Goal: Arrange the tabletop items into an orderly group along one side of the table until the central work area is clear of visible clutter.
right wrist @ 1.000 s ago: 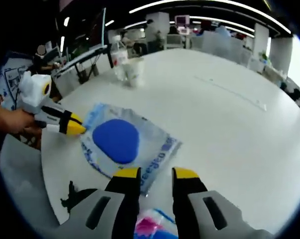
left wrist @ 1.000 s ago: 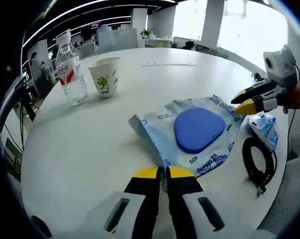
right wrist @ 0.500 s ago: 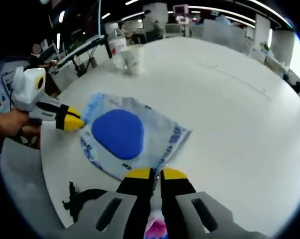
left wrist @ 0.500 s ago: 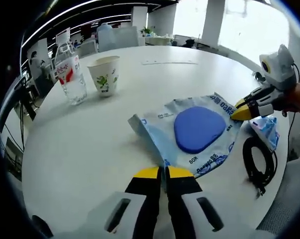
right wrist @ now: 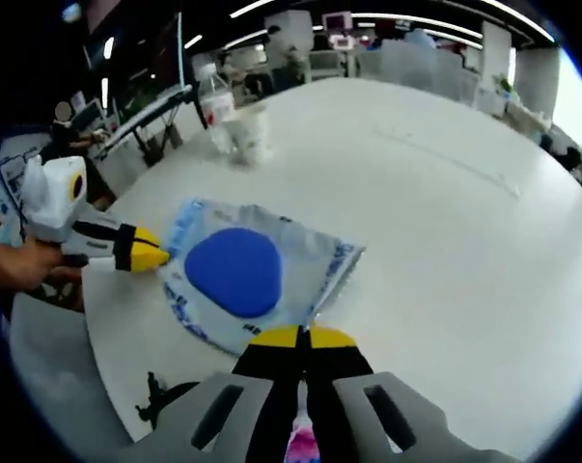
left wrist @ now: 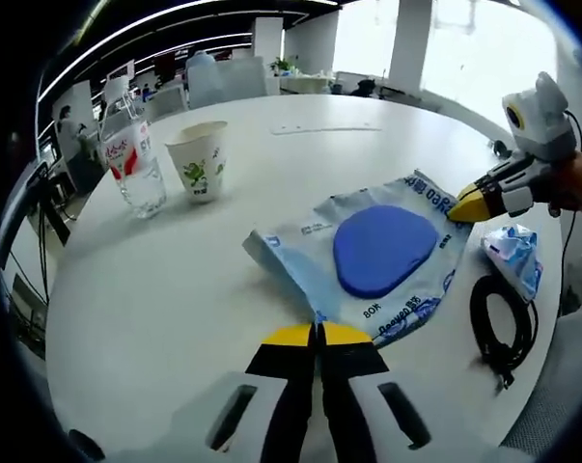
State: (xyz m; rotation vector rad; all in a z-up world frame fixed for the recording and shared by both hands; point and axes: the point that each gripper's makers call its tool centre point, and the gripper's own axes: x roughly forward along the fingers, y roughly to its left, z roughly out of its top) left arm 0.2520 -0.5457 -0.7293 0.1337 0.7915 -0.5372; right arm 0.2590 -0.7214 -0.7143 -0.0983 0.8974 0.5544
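A pale blue wet-wipes pack [left wrist: 382, 253] with a dark blue lid lies flat on the white round table [left wrist: 175, 280]. My left gripper [left wrist: 318, 334] is shut on the pack's near edge. In the left gripper view my right gripper [left wrist: 461, 208] comes in from the right, its yellow tips closed on the pack's far corner. In the right gripper view the pack [right wrist: 247, 275] lies just beyond my right gripper [right wrist: 304, 337], which is shut on its edge. My left gripper [right wrist: 158, 258] pinches the opposite edge there.
A clear water bottle [left wrist: 131, 159] and a paper cup [left wrist: 199, 159] stand at the far left. A coiled black cable [left wrist: 503, 323] and a small tissue packet [left wrist: 514, 253] lie near the table's right edge. Office desks and chairs stand beyond the table.
My right gripper, open a second ago, has shut on the pack's edge. The left gripper has stayed shut on the opposite edge. The pack has barely shifted.
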